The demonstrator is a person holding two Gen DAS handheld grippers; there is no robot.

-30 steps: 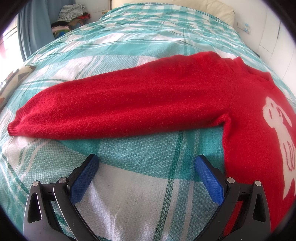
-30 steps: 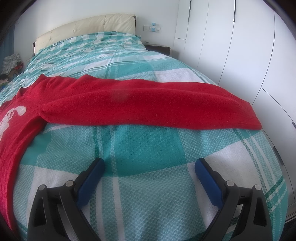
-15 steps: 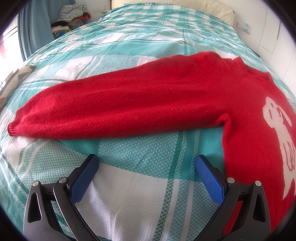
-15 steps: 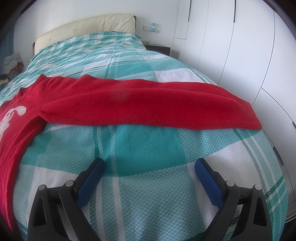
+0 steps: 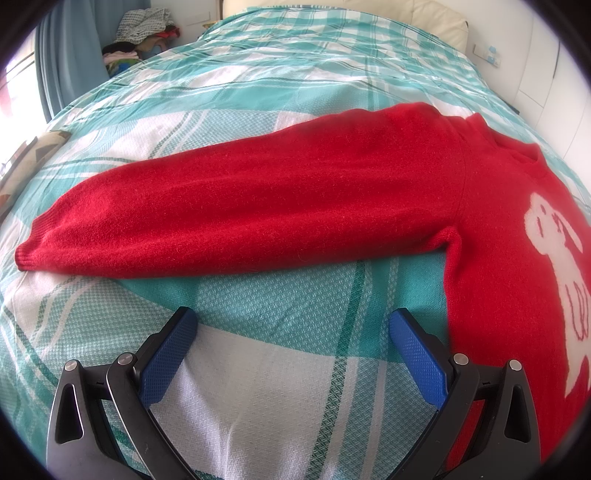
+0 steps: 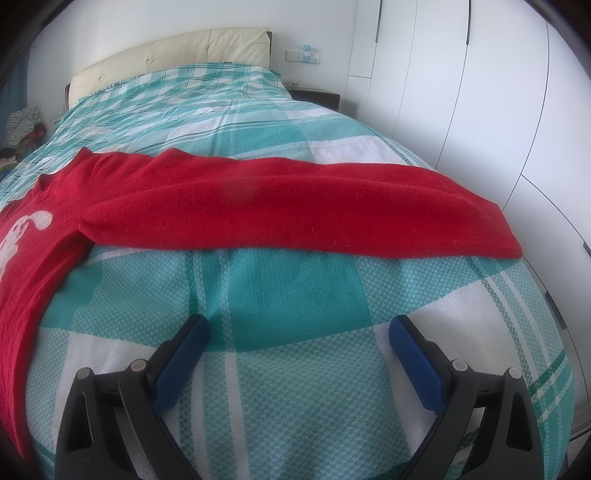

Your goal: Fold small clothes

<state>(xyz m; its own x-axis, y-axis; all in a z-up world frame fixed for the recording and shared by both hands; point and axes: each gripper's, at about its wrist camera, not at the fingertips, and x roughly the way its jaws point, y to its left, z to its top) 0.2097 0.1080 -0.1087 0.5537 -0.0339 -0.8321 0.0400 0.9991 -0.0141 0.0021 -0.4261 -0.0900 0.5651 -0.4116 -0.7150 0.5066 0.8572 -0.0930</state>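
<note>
A red sweater (image 5: pixel 498 229) with a white dog figure lies flat on the bed, front up, both sleeves spread out sideways. Its left sleeve (image 5: pixel 240 210) stretches across the left wrist view, cuff at the far left. Its right sleeve (image 6: pixel 295 210) stretches across the right wrist view, cuff at the far right. My left gripper (image 5: pixel 293 328) is open and empty, just short of the left sleeve, over bare bedspread. My right gripper (image 6: pixel 299 332) is open and empty, just short of the right sleeve.
The bed has a teal and white checked bedspread (image 6: pixel 288 295) and a cream headboard (image 6: pixel 173 51). White wardrobe doors (image 6: pixel 461 92) stand close along the bed's right side. A pile of clothes (image 5: pixel 140 29) and a blue curtain (image 5: pixel 70 55) are at the far left.
</note>
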